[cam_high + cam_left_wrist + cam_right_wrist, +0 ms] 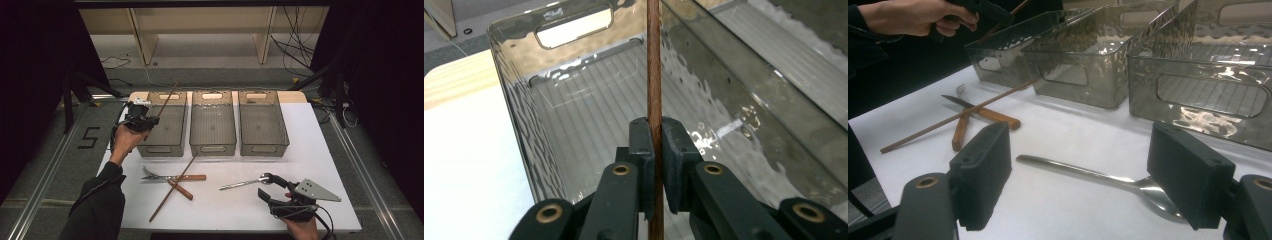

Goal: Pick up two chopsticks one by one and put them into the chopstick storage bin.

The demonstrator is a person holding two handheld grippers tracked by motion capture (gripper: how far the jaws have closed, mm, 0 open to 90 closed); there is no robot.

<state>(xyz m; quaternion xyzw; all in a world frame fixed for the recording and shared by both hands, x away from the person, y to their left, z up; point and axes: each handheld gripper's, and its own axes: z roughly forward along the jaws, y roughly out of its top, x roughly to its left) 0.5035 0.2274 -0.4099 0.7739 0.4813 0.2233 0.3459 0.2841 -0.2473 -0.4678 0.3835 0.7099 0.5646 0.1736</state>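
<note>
One chopstick (653,75) pinched in left claw (658,145) over left bin (514,100) | right claw (1078,170) gaping around spoon (1083,172) | risk: thin stick could pivot, catching bin's rim

Grey floor (45,165) with cables (295,45), pale wooden shelf unit (200,30), dark surroundings.

chopstick (653,60) in the left gripper (655,150): reddish-brown wood, smooth, slight sheen. gripper jaws matt black plastic, pads finely ribbed, brass-coloured rivets. three bins (212,122) along the table's far edge: smoky clear plastic, glossy, rippled walls, ribbed floor. table (320,150): matt white top, pale wood at the far corners. spoon (1088,175) near the front edge: polished metal. knife and fork (172,179): metal with wooden handles. second chopstick (172,190): wood.
</note>
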